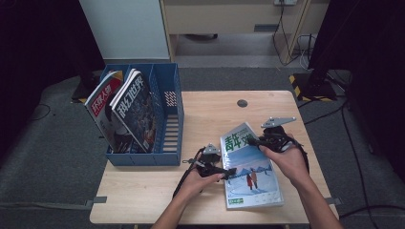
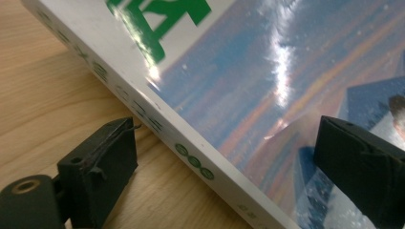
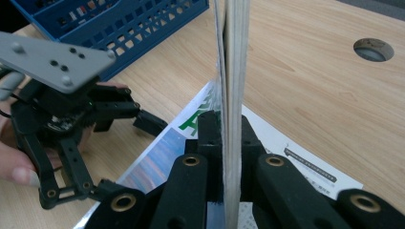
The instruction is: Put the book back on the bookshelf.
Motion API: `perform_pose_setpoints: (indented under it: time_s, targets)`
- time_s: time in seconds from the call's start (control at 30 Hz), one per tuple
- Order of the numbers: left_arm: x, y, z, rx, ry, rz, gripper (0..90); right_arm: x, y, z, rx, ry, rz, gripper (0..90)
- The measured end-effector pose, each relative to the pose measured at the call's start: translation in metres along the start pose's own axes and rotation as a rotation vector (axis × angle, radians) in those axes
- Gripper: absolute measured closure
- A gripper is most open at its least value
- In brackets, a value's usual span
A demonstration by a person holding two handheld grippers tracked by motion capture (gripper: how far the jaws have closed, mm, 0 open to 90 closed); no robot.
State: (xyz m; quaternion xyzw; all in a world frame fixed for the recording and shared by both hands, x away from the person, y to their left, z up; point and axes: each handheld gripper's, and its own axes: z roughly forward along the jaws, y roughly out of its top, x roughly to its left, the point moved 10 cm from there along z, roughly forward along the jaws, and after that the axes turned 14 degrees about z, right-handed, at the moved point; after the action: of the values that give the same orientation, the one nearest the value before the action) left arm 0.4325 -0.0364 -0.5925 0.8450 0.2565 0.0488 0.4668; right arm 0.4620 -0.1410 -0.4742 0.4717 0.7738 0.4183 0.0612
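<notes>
The left tool (image 1: pixel 228 171) has its jaws spread wide apart, one on the bare table (image 1: pixel 200 200) just outside the spine of the magazine (image 1: pixel 250 176) and the other over its glossy cover, neither pressing on it. The right tool (image 1: pixel 254 141) is clamped together on the far edge of that same magazine, whose pages stand edge-on between its pads, lifted off the table ahead of the left tool. Beyond the left tool stands a blue file rack (image 1: pixel 167 119) holding other magazines (image 1: pixel 126 112).

magazine (image 1: pixel 250 174) – blue/white cover, green title | rack (image 1: pixel 168 121) – blue | table (image 1: pixel 210 114) – light wood
</notes>
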Motion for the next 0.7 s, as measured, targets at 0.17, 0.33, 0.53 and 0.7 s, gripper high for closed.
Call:
perform_pose_setpoints:
  time_s: [0.17,0.33,0.53,0.7]
  targets:
    - [-0.001,0.002,0.006,-0.006,-0.035,-0.018,3.4,0.000,0.002,-0.004,-0.011,0.005,-0.004,85.9]
    - [-0.002,0.005,0.009,-0.017,-0.064,-0.020,2.5,0.003,0.006,-0.009,-0.028,0.020,-0.001,85.9]
    - [-0.002,0.009,0.014,-0.025,-0.096,-0.040,1.6,0.005,0.009,-0.013,-0.040,0.026,-0.009,85.9]
    - [-0.005,0.011,0.018,-0.005,-0.093,0.014,5.4,-0.002,0.006,-0.010,-0.039,0.032,-0.003,85.9]
